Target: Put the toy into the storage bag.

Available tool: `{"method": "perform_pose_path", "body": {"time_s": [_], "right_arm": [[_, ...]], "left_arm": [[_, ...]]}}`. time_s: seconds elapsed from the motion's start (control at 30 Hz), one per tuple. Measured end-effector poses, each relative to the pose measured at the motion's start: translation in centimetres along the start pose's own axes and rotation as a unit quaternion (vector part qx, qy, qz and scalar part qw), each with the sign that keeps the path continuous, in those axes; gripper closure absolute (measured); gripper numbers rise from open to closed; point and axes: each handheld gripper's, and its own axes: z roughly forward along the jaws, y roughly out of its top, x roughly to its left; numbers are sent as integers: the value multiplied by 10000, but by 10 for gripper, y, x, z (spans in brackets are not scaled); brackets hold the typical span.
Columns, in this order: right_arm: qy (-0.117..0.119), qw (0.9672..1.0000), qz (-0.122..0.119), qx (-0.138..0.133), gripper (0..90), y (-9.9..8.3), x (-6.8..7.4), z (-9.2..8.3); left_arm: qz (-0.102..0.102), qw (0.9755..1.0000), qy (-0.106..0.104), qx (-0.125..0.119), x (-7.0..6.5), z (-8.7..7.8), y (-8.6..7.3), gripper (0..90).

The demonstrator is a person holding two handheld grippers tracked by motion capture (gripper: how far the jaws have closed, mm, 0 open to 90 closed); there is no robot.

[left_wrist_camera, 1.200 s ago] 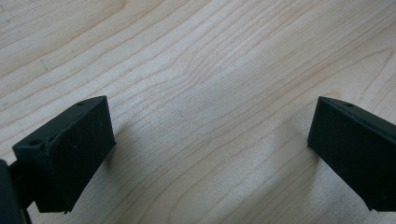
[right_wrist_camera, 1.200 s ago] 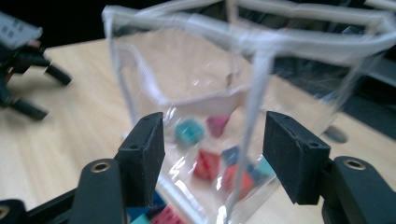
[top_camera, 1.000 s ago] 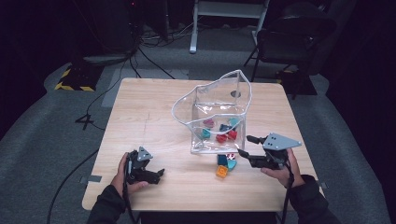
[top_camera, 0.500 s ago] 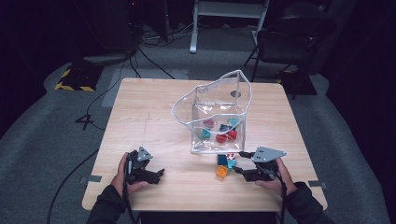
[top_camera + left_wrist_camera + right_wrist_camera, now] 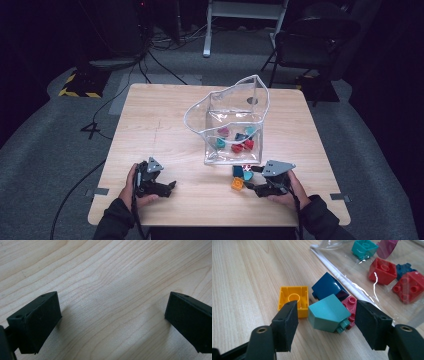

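A: 4 loose bricks sit outside the clear bag (image 5: 227, 107). Why is the right gripper (image 5: 327, 322) low at the table's 5 o'clock?

B: Its jaws have just been opening and now straddle the teal brick (image 5: 328, 313) without pressing, likely to grab it.

A: And the left gripper (image 5: 110, 315)?

B: Jaws wide apart over bare table (image 5: 105, 272) at 7 o'clock, seemingly waiting.

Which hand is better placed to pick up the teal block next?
Right. The right gripper has its open fingers either side of the teal block; the left gripper sits over bare table.
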Motion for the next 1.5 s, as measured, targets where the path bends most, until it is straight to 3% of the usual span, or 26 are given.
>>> {"method": "perform_pose_path", "body": {"time_s": [0.33, 0.7, 0.87, 0.97, 1.07, 1.3, 1.5], "right_arm": [[47, 9999, -69, 145, 374, -2, 4, 10], [56, 9997, -133, 194, 560, -5, 9, 14], [35, 9998, -110, 174, 592, -5, 8, 14], [35, 9998, -72, 175, 590, -6, 7, 14], [14, 9998, -61, 177, 488, -5, 7, 15], [-37, 9998, -17, 191, 443, -2, 8, 20], [17, 9999, 6, 142, 580, 1, 10, 23]], "left_arm": [[-1, 10000, 0, -9, 0, 0, 0, 6], [-4, 10000, 2, -13, 0, 0, 0, 6], [-2, 10000, 2, -11, 0, 0, 0, 6], [-4, 10000, 1, -10, 0, 0, 0, 6], [-3, 10000, -6, -8, 0, 0, 0, 6], [2, 10000, -5, 1, 0, 0, 0, 6], [-2, 10000, 0, -9, 0, 0, 0, 6]]}}
